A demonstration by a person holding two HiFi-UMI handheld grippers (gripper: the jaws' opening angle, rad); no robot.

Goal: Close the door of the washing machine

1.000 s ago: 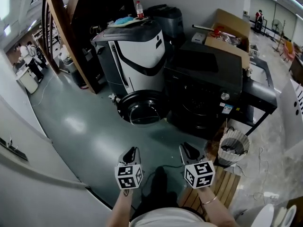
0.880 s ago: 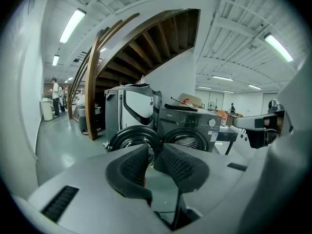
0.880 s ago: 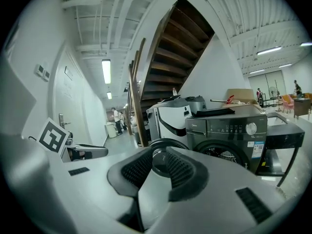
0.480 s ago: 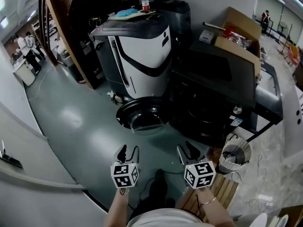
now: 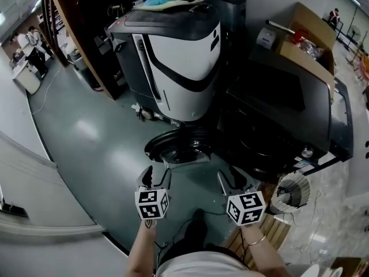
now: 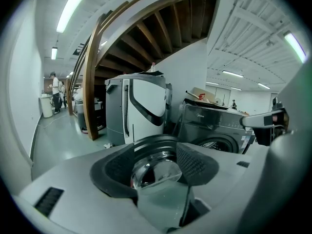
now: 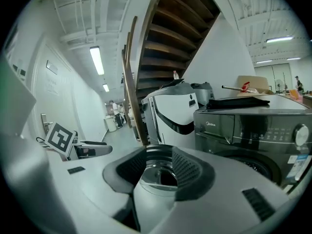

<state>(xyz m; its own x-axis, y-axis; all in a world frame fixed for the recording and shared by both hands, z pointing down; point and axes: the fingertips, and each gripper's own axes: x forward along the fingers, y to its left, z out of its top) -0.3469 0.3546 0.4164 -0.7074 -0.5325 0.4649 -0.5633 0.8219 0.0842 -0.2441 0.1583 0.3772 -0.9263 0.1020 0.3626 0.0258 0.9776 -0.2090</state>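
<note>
The dark front-loading washing machine stands at the right, its round glass door swung open to the left, low over the floor. My left gripper and right gripper hang side by side just short of the door, both open. Their jaws have just been opening and nothing is between them. In the left gripper view the door shows beyond the open jaws, with the machine's front to the right. In the right gripper view the door lies ahead and the washing machine at the right.
A tall white-and-black machine stands left of the washer. A cardboard box sits on a table behind it. A wastebasket and a wooden pallet lie at my right. A wooden stair beam rises at the back left.
Both grippers have moved forward towards the open door, which now looms much closer. Their jaws went from nearly shut to wide apart.
</note>
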